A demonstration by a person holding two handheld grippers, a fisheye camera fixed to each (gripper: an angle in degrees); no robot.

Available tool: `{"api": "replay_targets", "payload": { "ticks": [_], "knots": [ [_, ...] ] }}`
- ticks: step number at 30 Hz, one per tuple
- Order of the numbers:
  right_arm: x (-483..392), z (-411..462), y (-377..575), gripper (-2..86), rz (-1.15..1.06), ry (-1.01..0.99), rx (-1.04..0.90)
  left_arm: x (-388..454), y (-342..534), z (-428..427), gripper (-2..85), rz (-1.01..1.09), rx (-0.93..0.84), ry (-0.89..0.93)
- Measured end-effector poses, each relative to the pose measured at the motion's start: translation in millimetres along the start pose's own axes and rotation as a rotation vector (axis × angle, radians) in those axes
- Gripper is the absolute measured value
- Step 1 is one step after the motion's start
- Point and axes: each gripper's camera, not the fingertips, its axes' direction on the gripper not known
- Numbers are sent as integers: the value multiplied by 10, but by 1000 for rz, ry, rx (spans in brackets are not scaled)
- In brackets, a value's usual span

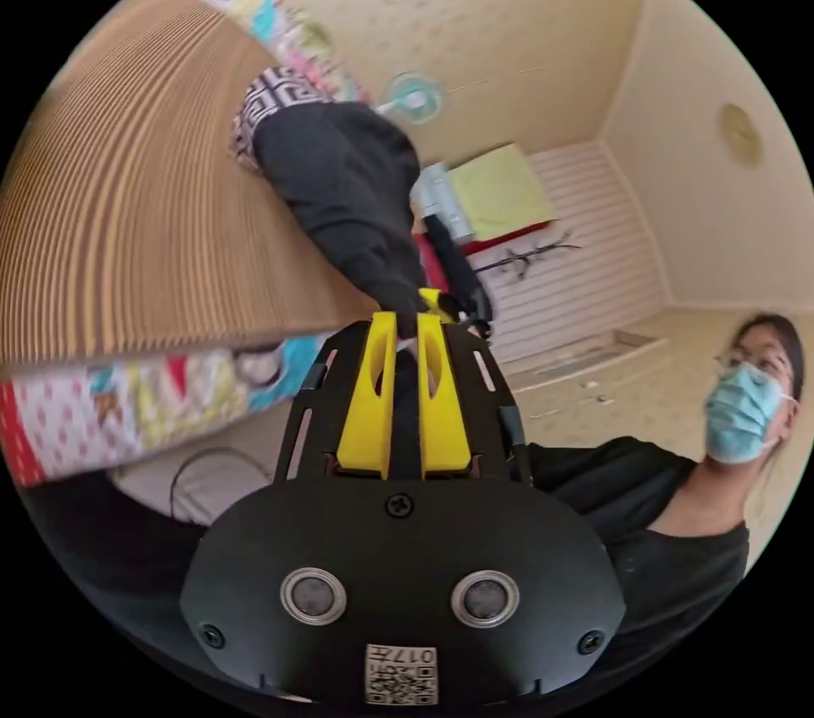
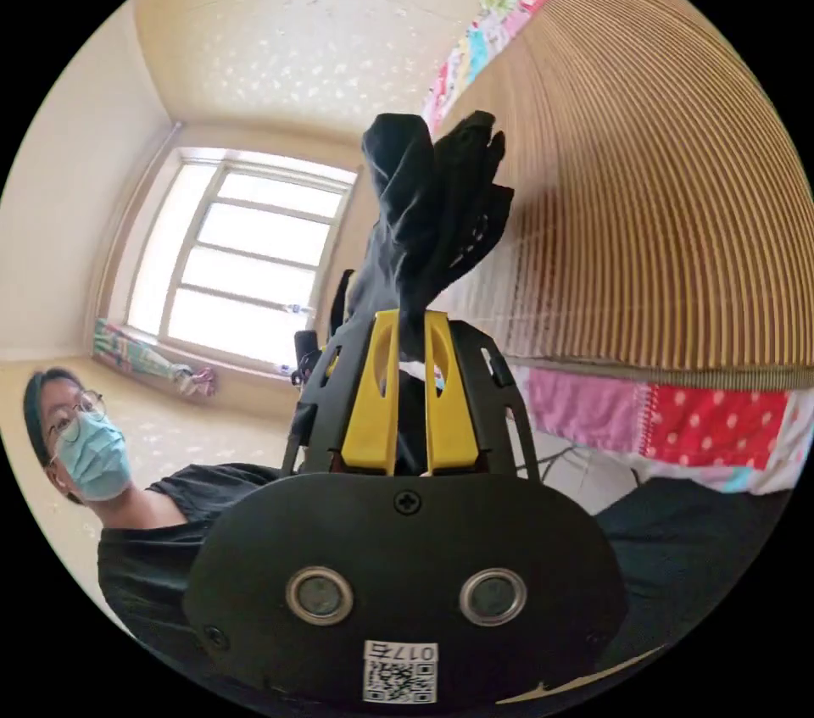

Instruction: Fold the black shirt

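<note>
Left gripper view: bamboo mat (image 1: 127, 226) at 9 o'clock, left gripper (image 1: 405, 320) center, jaws nearly closed, clamping black shirt (image 1: 348, 184) that runs to 11 o'clock. Right gripper view: right gripper (image 2: 411, 320) center, jaws pinched on black shirt bunched toward 12; mat at 3 o'clock.

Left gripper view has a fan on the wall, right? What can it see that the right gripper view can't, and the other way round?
The left gripper view alone has the wall fan and a black-and-white patterned cloth. The right gripper view alone has the window. Both share the black shirt pinched in yellow jaws, the striped bamboo mat and a person wearing black.
</note>
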Motion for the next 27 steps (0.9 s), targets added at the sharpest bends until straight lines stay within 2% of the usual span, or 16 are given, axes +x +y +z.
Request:
{"api": "replay_targets", "payload": {
  "ticks": [5,8,11,15,18,21,23,27],
  "knots": [
    [167,226,402,9,43,85,25,-120,399,-107,67,-43,73,-108],
    [-228,293,360,11,-103,231,84,275,274,-224,78,88,158,-180],
    [-781,604,240,18,-308,407,84,797,15,-105,83,262,169,-231],
    [-1360,1211,170,56,-481,638,121,1168,-304,519,94,360,55,-361],
    [-1395,1569,71,83,-432,713,85,1049,-341,1043,97,299,-99,-475],
    [-1217,1824,-44,77,-339,730,-15,1083,-171,1005,72,278,-32,-474],
    [-1248,1805,-118,76,-312,668,-22,1165,-96,916,70,264,-8,-460],
    [-1500,1660,-168,69,-330,623,-6,1486,43,814,76,367,56,-420]
  ]
}}
